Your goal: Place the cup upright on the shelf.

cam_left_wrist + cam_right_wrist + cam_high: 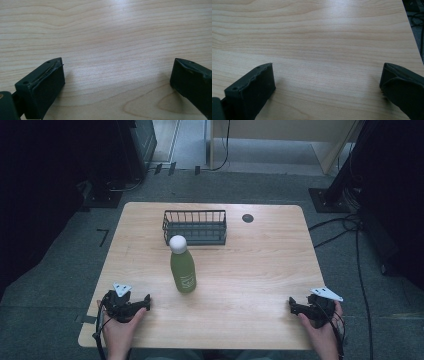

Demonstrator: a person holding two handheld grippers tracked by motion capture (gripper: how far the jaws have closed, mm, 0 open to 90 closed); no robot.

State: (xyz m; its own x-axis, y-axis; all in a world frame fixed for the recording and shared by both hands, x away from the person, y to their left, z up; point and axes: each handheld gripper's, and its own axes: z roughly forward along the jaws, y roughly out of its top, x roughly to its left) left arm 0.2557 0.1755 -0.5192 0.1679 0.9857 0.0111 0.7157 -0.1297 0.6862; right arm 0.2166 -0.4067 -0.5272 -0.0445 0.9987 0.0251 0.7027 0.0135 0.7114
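Green metal bottle (183, 270) with white cap upright mid-frame, black wire basket (195, 227) just above it, left gripper (145, 301) and right gripper (292, 306) resting low on the light wooden table (260, 260), jaws spread wide.

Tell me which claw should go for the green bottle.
Left. The left claw lies near the table's front edge, close beside the upright green bottle; the right claw sits much farther away. Both are open and empty.

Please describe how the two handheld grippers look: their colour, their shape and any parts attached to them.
The left gripper and right gripper are black, each with two blocky, flat-faced jaws. Each carries a pale grey three-cornered plate on top, and thin black cables trail back along the person's bare forearms. No sleeves are visible.
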